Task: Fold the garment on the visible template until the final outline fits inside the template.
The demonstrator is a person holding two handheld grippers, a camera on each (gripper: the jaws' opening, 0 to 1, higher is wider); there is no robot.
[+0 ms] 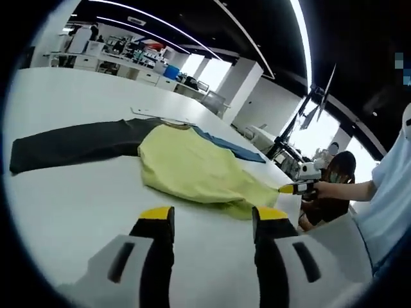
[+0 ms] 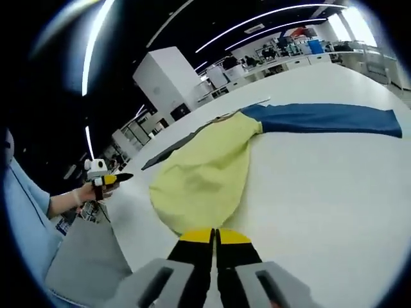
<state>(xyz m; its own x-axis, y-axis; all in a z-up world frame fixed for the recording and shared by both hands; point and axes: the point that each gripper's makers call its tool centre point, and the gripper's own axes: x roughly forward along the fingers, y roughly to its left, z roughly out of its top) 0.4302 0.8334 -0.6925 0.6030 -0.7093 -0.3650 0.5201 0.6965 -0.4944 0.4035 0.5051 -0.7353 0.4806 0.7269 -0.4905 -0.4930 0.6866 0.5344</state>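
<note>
Garment: a yellow-bodied top (image 1: 192, 168) with one dark sleeve (image 1: 70, 146) and one blue sleeve (image 2: 321, 119) lies on the white table (image 1: 70, 212), straight ahead of both claws.
Left claw: the left gripper (image 1: 212, 218) hangs above the table just short of the yellow hem, jaws well apart, nothing between them.
Right claw: the right gripper (image 2: 215, 236) has its yellow tips pressed together at the near edge of the yellow cloth; whether a bit of hem is pinched between them I cannot tell.
Done: the yellow body looks rumpled and partly doubled over, so a first fold may be begun.
Left: both sleeves lie stretched out to either side, unfolded; they need bringing in over the body.
Template: a pale flat edge (image 1: 160, 115) shows beyond the collar; its outline is too unclear to judge the fit.
Progress: early, most folding remains.
</note>
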